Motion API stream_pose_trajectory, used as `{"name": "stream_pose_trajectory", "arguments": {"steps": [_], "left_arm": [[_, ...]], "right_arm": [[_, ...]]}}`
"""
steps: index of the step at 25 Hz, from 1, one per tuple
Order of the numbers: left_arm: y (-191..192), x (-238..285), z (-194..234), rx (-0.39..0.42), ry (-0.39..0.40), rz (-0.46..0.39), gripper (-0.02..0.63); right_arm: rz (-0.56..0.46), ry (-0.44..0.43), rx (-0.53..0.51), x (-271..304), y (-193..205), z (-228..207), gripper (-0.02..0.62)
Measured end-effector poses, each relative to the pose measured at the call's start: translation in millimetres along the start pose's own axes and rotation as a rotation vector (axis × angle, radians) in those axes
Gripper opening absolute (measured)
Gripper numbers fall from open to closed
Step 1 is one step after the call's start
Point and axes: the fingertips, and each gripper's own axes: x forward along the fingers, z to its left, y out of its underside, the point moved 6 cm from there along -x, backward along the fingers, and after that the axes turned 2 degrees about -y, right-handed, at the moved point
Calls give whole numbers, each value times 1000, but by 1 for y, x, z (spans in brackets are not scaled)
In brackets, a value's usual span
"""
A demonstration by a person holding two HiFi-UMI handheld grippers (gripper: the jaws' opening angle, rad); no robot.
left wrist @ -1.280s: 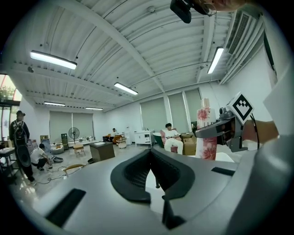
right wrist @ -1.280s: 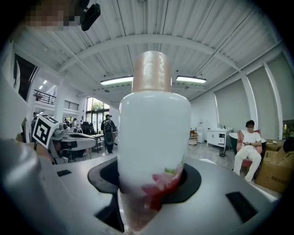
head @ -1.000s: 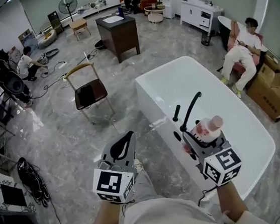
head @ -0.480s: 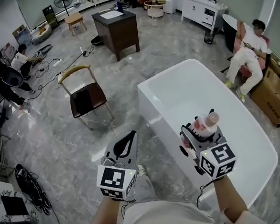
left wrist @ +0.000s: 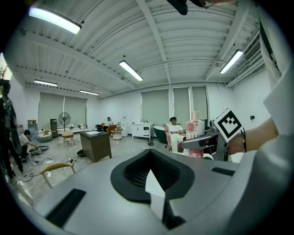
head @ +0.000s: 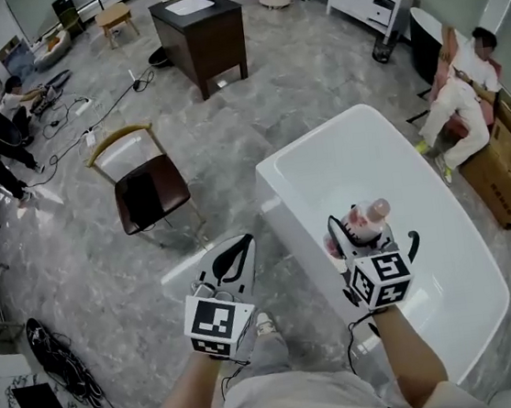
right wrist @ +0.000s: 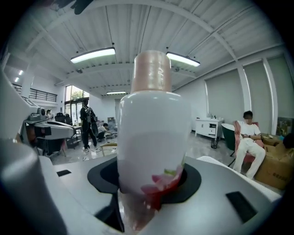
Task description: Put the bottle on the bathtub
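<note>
A white bottle (head: 366, 219) with a pink floral label and a beige cap stands upright in my right gripper (head: 353, 233), which is shut on it. They hang over the near left part of the white bathtub (head: 276, 182). In the right gripper view the bottle (right wrist: 154, 137) fills the middle between the jaws. My left gripper (head: 232, 255) is shut with nothing in it, held over the floor just left of the tub. From the left gripper view, the bottle (left wrist: 196, 133) shows at the right.
A wooden chair (head: 147, 189) stands on the grey floor left of the tub. A dark cabinet (head: 200, 30) is farther back. One person (head: 462, 81) sits at the right beside a cardboard box (head: 501, 173). Cables (head: 56, 348) lie at the lower left.
The view has moved closer over the tub. My right gripper with the bottle now covers the black faucet that showed earlier. Both grippers keep the same hold.
</note>
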Motion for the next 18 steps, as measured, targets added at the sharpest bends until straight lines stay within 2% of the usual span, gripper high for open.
{"name": "stream_pose_trajectory", "arguments": {"steps": [4,9,18], "left_arm": [[4,38,33,21,37,-10,18],[30,77,60,41,29,-3,18],[95,138,58,10,22,59,18]], "right_arm": [[1,28,17,55,8,-12,242],[-12,40,3,107,25,-22,242],[14,16,9,172,94,-61,242]]}}
